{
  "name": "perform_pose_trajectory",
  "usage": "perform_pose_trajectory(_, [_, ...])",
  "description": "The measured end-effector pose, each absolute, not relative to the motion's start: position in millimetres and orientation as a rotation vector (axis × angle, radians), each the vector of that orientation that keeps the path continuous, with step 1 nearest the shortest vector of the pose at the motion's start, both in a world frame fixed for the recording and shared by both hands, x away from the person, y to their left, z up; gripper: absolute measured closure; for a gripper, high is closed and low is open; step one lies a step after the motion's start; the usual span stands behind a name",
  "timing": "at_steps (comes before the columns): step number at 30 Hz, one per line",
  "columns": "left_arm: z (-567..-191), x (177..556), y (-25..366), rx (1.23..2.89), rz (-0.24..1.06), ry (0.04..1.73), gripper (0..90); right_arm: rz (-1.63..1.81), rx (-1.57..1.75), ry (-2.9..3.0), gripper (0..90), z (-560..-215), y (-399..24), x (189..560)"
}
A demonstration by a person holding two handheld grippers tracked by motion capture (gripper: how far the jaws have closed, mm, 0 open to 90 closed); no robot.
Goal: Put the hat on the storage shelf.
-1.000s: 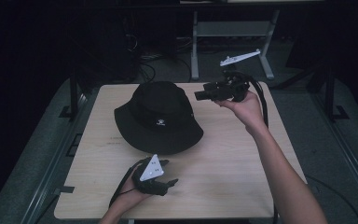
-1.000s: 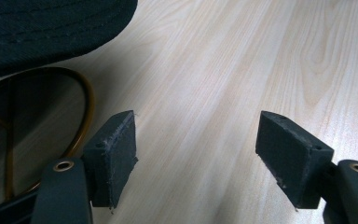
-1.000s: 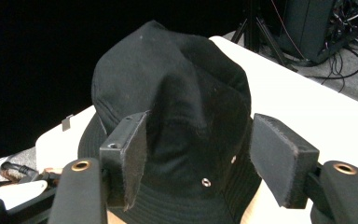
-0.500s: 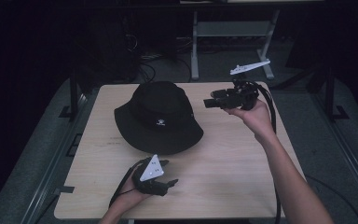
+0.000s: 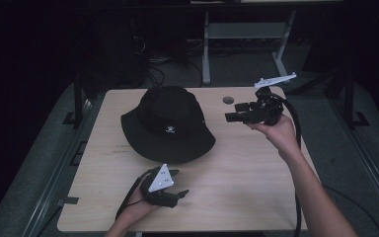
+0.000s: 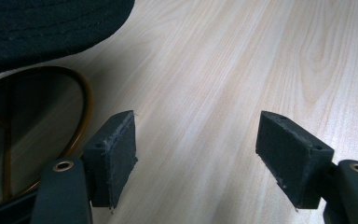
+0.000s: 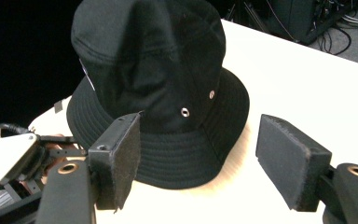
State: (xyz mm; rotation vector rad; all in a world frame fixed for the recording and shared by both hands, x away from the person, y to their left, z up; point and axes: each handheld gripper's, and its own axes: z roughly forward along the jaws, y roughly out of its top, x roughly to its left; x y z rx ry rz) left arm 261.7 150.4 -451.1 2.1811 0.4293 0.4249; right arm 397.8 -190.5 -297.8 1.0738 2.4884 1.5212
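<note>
A black bucket hat [image 5: 168, 123] sits crown up on the far left half of the pale wooden table [image 5: 251, 173]. My right gripper [image 5: 229, 112] hovers just right of the hat, pointing at it; its jaws have just been opening and stand open with nothing between them. From the right gripper view [image 7: 198, 158] the hat [image 7: 158, 70] lies straight ahead, a short way off. My left gripper [image 5: 181, 182] rests near the front edge, in front of the hat's brim, open and empty [image 6: 196, 144]. The brim [image 6: 42, 23] shows at the upper left of that view.
A dark round lens with a gold-brown rim [image 6: 32, 126] lies on the wood beside my left jaw. A small round grommet [image 5: 228, 100] is set in the table behind the right gripper. A metal stand [image 5: 246, 34] and cables sit on the floor beyond the table.
My right gripper has drifted to the right and lower, a little away from the hat. The left gripper and the hat have stayed put.
</note>
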Motion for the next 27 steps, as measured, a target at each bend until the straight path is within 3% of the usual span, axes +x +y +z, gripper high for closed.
perform_pose_trajectory(27, [-452, 262, 150, 2.183, 0.417, 0.436, 28.3, 1.503, 1.172, 2.486, 27.6, -349, -237, 357])
